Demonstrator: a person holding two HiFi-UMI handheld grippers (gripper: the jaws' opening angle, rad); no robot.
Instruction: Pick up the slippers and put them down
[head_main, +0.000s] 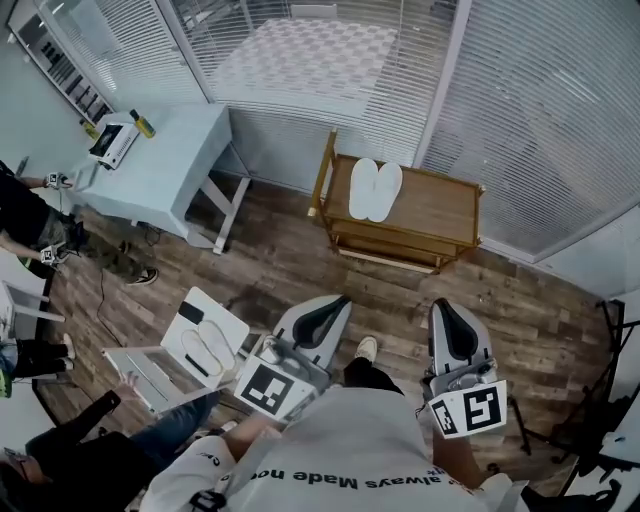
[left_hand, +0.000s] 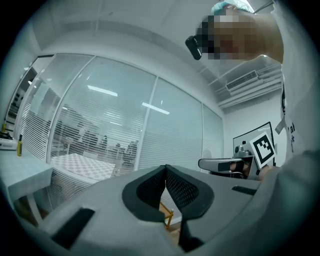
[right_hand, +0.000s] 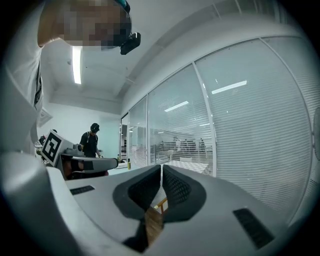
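Items, left to right:

- Table (head_main: 170, 165), pale blue, far left. A yellow bottle (head_main: 143, 123) and a small white device stand at its far end. People are at the left edge beside it.
- White board (head_main: 205, 340), near left, low over the floor (head_main: 280, 265). Two slipper-shaped outlines are drawn on it.
- Left gripper (head_main: 338, 302), near, left of centre, held level over the plank floor. Its own view shows the jaws closed together with the dark pads (left_hand: 150, 187) meeting at the tips. Nothing sits between them.
- Slippers (head_main: 375, 188), a white pair lying side by side and touching, soles down, on the left part of the top of the wooden shelf (head_main: 440, 210). The shelf is far, right of centre, against the glass wall (head_main: 540, 120) with its blinds. The pair is well apart from both grippers.
- Right gripper (head_main: 442, 306), near right, held level. Its jaws are closed together and its pads (right_hand: 177, 189) meet with nothing held.
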